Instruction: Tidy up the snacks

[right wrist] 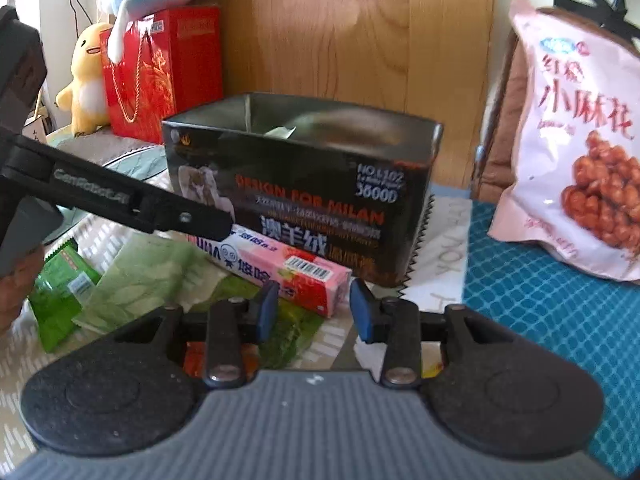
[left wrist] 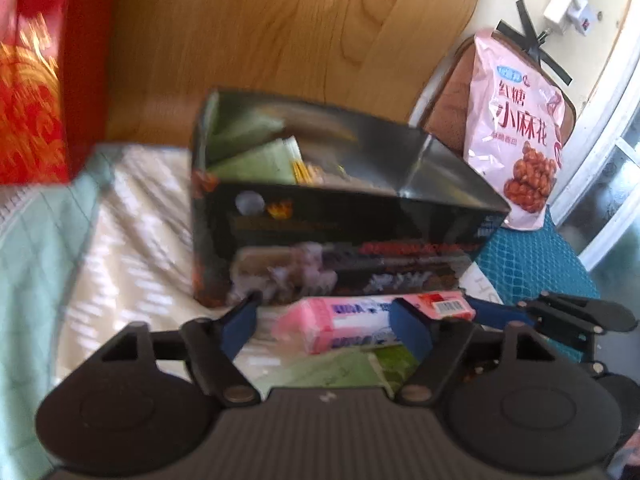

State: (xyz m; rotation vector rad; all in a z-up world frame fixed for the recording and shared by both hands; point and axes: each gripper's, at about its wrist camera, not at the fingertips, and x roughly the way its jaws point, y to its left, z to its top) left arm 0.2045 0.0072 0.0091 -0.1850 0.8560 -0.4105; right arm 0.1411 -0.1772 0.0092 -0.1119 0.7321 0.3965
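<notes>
A pink candy box [left wrist: 352, 316] lies on the cloth in front of an open black box [left wrist: 344, 232] that holds green packets [left wrist: 256, 160]. My left gripper [left wrist: 324, 324] stands open astride the candy box, with a gap at its left finger [left wrist: 240, 320]. A finger of the right gripper [left wrist: 492, 308] reaches in from the right. In the right wrist view my right gripper [right wrist: 314, 310] is open, its tips at the barcode end of the candy box [right wrist: 304, 272]. A left-gripper finger [right wrist: 208, 224] lies over the box's far end. The black box [right wrist: 304, 200] stands just behind.
Loose green packets [right wrist: 64, 284] lie on the cloth at the left. A pink snack bag [right wrist: 580, 140] leans at the right over a teal mat [right wrist: 540, 288]. A red gift bag [right wrist: 160, 76] and plush toys [right wrist: 86, 80] stand behind, against a wooden panel [left wrist: 260, 32].
</notes>
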